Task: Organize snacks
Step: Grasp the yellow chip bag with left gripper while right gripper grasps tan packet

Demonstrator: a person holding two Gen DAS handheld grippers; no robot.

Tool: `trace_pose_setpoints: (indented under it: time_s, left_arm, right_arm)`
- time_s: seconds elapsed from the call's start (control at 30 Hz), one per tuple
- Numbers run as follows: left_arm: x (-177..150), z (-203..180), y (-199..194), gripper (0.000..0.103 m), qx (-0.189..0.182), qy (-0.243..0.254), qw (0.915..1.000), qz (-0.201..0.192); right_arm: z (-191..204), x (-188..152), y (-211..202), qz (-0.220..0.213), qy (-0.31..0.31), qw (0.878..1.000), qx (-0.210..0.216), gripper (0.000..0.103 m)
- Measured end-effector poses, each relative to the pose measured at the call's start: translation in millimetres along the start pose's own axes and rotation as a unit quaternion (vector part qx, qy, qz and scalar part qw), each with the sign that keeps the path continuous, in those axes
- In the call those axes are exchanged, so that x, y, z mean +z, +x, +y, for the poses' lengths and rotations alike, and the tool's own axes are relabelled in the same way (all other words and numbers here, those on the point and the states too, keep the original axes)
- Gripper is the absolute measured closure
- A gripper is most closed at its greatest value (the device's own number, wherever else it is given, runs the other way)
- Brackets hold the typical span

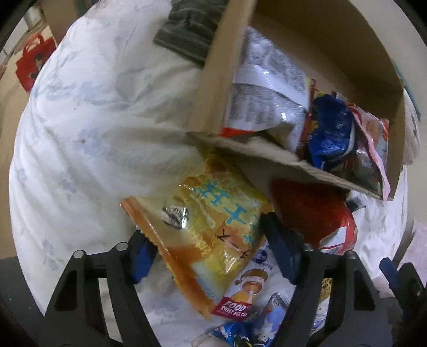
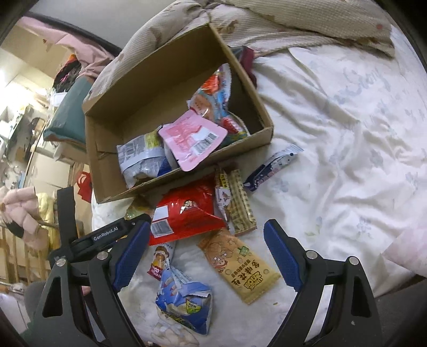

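Observation:
A yellow-orange snack packet (image 1: 213,213) lies on the white bed sheet, its top tucked under the cardboard box (image 1: 213,80). My left gripper (image 1: 205,229) points down over it and its blue pads (image 1: 280,248) touch both side edges. The box (image 2: 160,61) holds several packets, with a pink pouch (image 2: 192,138) on top. My right gripper (image 2: 206,227) hangs open above loose snacks: a red packet (image 2: 186,211), a tan peanut packet (image 2: 240,267) and a torn blue-white bag (image 2: 184,301). The left gripper's finger (image 2: 120,229) shows beside the red packet.
Striped wafer packs (image 2: 237,202) and a dark blue bar (image 2: 272,165) lie just right of the box. A beige blanket (image 2: 293,24) is bunched behind it. Wrinkled sheet (image 2: 347,160) spreads to the right. A red bag (image 1: 34,61) stands on the floor past the bed's edge.

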State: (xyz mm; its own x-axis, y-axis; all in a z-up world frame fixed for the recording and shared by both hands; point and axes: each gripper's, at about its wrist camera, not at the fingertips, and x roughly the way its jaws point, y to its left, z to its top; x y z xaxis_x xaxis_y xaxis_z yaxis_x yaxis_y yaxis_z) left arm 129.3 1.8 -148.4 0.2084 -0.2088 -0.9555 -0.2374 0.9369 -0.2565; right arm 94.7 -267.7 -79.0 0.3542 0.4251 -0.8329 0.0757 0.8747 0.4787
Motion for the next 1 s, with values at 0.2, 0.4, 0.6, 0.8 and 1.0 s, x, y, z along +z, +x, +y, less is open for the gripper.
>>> trace_pose_setpoints:
  time_s: [0.2, 0.4, 0.6, 0.8, 1.0]
  left_arm:
    - [-12, 3, -18, 0.067, -0.008, -0.001, 1.0, -0.002]
    - [-25, 7, -51, 0.073, -0.008, 0.011, 0.9999, -0.007]
    - [-32, 17, -90, 0.078, -0.011, 0.036, 0.999, -0.026]
    - [-44, 21, -97, 0.079, -0.016, 0.044, 0.9987, -0.022]
    - [-48, 15, -93, 0.079, -0.006, 0.065, 0.9973, -0.032]
  right_arm:
    - [-11, 4, -1, -0.004, 0.028, 1.0, 0.001, 0.014]
    - [-15, 6, 4, 0.009, 0.043, 0.999, 0.0, 0.014]
    - [-15, -1, 19, 0.05, 0.023, 0.998, -0.035, 0.014]
    - [-7, -7, 48, 0.098, -0.022, 0.992, -0.082, 0.014]
    - [15, -28, 84, 0.162, -0.115, 0.97, -0.14, 0.022]
